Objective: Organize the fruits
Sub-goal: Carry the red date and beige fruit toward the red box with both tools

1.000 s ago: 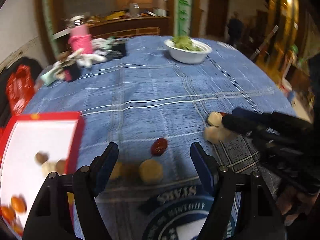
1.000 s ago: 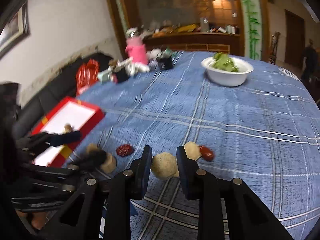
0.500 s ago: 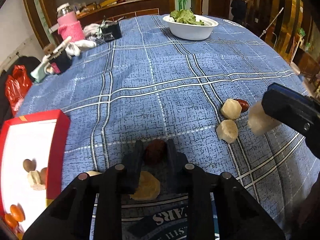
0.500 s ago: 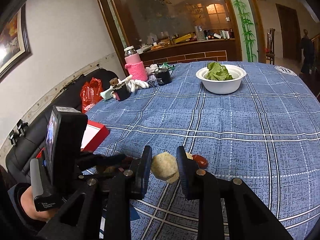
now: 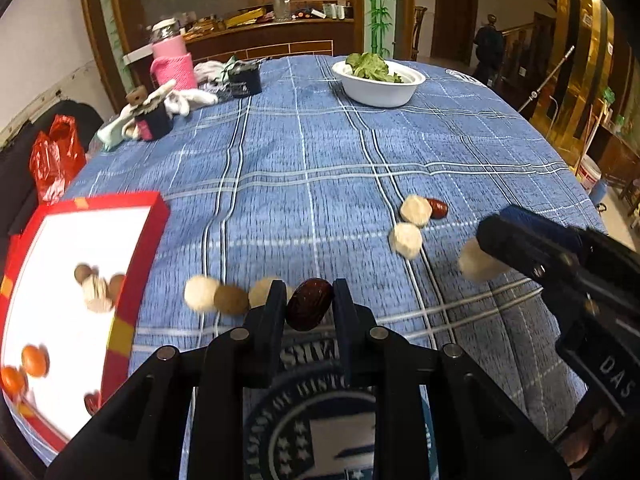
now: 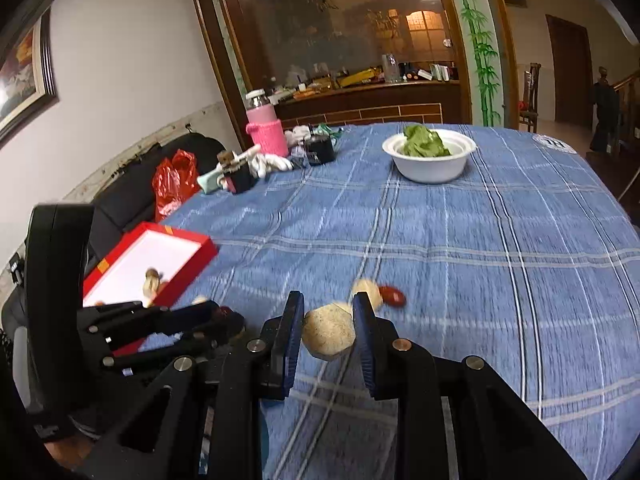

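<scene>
My left gripper (image 5: 307, 305) is shut on a dark red date (image 5: 309, 309) and holds it above the blue cloth. My right gripper (image 6: 328, 334) is shut on a pale peeled fruit (image 6: 329, 333), also lifted; it shows at the right of the left wrist view (image 5: 480, 264). A red box with a white inside (image 5: 72, 240) sits at the left and holds several small fruits. Three round fruits (image 5: 218, 298) lie just beyond my left fingers. Two pale fruits (image 5: 406, 239) and a red date (image 5: 438, 209) lie on the cloth at centre right.
A white bowl of greens (image 5: 378, 82) stands at the back. A pink bottle (image 5: 172, 62), gloves and dark small items crowd the back left. A red plastic bag (image 5: 54, 158) hangs off the table's left edge. The round table (image 6: 520, 240) drops away at the right.
My left gripper closed on the red date and lifted it. My right gripper lifted the pale fruit off the cloth and moved up and away from the other fruits.
</scene>
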{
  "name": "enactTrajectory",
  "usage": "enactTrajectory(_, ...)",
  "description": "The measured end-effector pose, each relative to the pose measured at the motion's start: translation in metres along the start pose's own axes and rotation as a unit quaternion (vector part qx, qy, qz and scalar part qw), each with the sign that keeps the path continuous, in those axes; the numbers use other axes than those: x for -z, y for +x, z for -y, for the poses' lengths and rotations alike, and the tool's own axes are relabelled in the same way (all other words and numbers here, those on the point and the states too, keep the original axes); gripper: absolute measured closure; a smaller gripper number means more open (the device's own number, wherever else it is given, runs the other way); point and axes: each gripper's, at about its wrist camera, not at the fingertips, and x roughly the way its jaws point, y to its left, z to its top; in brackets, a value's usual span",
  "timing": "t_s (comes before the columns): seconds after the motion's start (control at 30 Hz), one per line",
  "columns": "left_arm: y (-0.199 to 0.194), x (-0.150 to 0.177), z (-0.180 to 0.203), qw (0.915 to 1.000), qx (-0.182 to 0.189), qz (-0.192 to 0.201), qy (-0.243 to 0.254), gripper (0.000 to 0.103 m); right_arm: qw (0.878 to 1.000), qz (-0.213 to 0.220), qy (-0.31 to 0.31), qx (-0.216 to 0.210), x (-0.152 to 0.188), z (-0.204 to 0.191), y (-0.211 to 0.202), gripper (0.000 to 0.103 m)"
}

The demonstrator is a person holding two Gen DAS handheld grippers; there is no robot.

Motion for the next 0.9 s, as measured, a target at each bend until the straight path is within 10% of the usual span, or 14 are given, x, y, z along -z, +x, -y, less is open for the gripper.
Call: enactTrajectory(0.9, -0.016, 0.030, -0.032, 0.9982, 0.000, 0.009, -0.059, 0.082, 0.999, -0.032, -0.004, 0.030, 0.041, -0.020, -0.007, 0.077)
